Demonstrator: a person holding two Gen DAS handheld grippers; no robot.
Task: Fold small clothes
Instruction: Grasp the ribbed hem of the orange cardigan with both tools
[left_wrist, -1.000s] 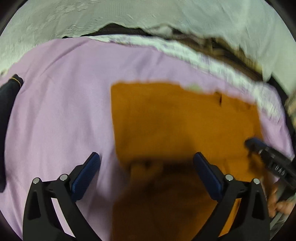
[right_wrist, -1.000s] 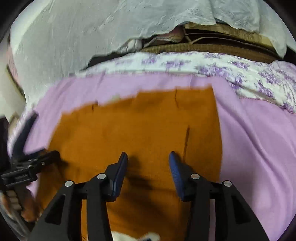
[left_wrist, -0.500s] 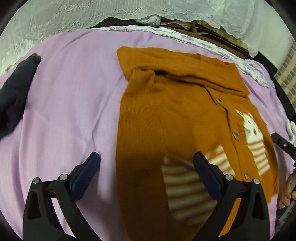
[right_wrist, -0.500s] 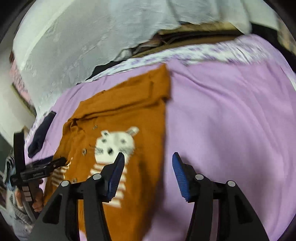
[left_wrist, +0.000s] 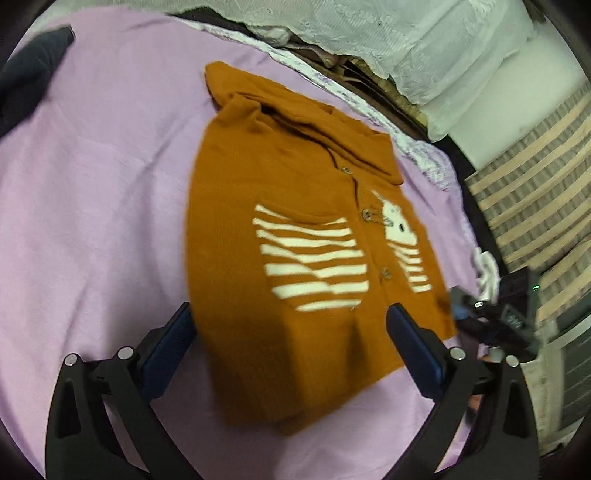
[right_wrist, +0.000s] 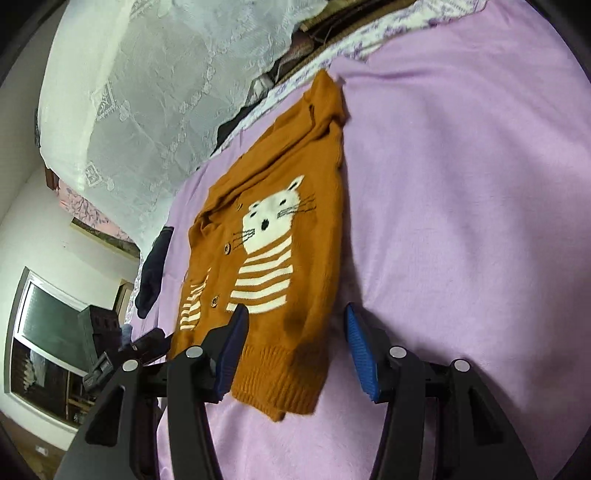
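A small orange knitted cardigan with a white cat and cream stripes lies flat, front up, on the lilac bed sheet; its sleeves look folded under and its hem faces me. It also shows in the right wrist view. My left gripper is open and empty, hovering above the hem's left part. My right gripper is open and empty, over the hem's right corner. The right gripper also shows at the right edge of the left wrist view.
A dark navy garment lies at the sheet's far left, also in the right wrist view. A white lace cover hangs behind the bed. Wooden slats and a white cloth lie to the right.
Both grippers pulled back and up from the cardigan. One second ago they were low over plain orange fabric; now the whole cardigan lies face up with cat and stripes showing.
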